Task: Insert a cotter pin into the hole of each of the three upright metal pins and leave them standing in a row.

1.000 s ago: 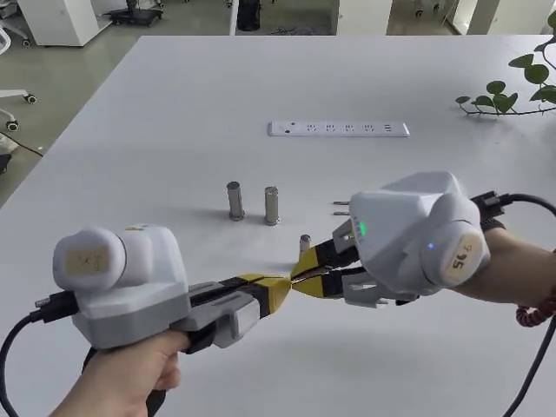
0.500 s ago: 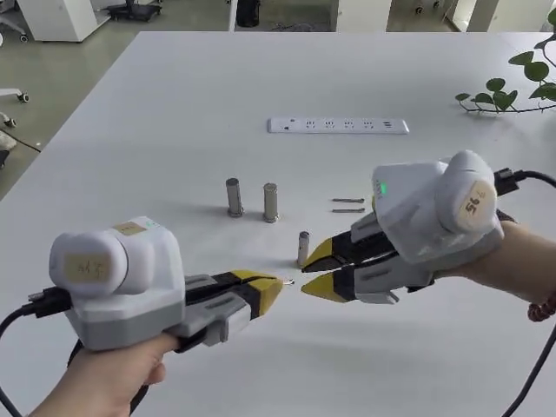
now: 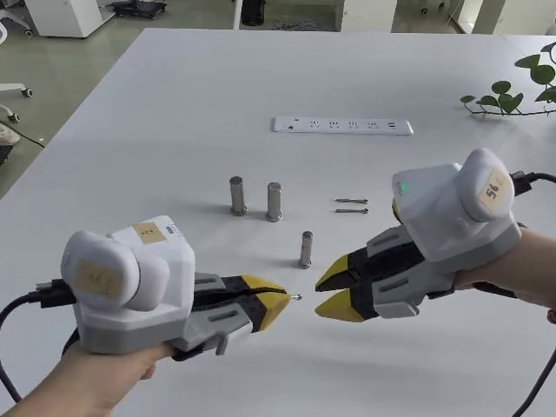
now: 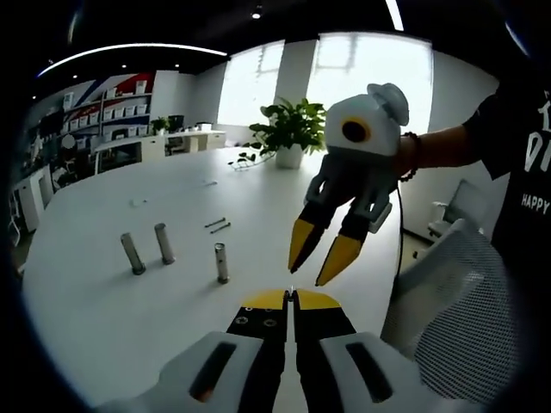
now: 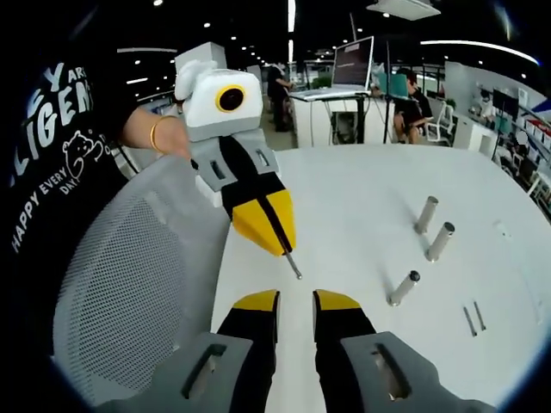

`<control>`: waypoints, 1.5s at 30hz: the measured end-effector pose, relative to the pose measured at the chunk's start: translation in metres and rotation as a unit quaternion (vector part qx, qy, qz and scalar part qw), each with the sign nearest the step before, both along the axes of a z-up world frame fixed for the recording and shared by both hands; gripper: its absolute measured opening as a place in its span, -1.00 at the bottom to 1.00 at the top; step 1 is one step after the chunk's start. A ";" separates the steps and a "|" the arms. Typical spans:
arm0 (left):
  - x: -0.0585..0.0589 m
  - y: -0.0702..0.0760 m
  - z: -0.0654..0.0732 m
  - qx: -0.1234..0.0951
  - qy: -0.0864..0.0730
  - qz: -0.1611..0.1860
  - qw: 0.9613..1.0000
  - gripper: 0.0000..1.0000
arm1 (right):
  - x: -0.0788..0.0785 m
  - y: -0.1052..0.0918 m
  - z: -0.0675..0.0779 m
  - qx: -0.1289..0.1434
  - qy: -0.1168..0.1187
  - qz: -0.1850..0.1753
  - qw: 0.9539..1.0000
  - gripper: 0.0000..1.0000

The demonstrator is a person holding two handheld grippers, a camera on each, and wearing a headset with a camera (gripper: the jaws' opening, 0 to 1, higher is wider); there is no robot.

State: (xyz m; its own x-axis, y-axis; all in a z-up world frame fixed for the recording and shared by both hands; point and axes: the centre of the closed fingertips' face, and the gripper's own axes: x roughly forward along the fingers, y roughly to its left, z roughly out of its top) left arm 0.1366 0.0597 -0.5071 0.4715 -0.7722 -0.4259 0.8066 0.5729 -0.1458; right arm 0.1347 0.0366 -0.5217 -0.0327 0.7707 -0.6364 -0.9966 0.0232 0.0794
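Three upright metal pins stand on the white table (image 3: 156,130): two side by side (image 3: 237,195) (image 3: 274,201) and a shorter one (image 3: 306,249) nearer me. My left gripper (image 3: 282,301) is shut on a thin cotter pin (image 3: 296,298) whose tip pokes out of the yellow jaws, as the right gripper view confirms (image 5: 294,265). My right gripper (image 3: 334,291) hangs open a short way to the right, facing the left one, nothing in it. Two more cotter pins (image 3: 351,206) lie on the table behind it.
A white power strip (image 3: 340,126) lies across the far middle of the table. A leafy plant (image 3: 512,91) reaches in at the far right. A mesh chair back (image 5: 129,301) shows in the right gripper view.
The right gripper opened and drew back to the right, away from the left gripper's tips. The cotter pin stayed in the left gripper. The camera shifted slightly.
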 end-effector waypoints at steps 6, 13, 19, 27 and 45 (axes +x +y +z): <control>-0.005 -0.006 -0.001 0.007 -0.005 -0.030 1.000 -1.00 | -0.005 -0.002 -0.004 -0.005 0.000 0.018 1.000 -0.80; -0.016 -0.014 0.002 0.000 -0.013 -0.069 0.998 -1.00 | -0.015 -0.002 -0.007 -0.008 0.002 0.041 0.999 -0.83; -0.022 -0.019 0.003 -0.002 -0.017 -0.091 0.996 -1.00 | -0.026 0.001 -0.005 -0.004 0.009 0.062 0.998 -0.89; -0.028 -0.025 0.006 -0.010 -0.018 -0.110 0.994 -1.00 | -0.033 0.002 -0.004 -0.002 0.013 0.080 0.997 -1.00; -0.029 -0.026 0.000 0.001 -0.019 -0.108 0.994 -0.98 | -0.036 -0.003 -0.010 -0.059 -0.039 0.123 0.990 -1.00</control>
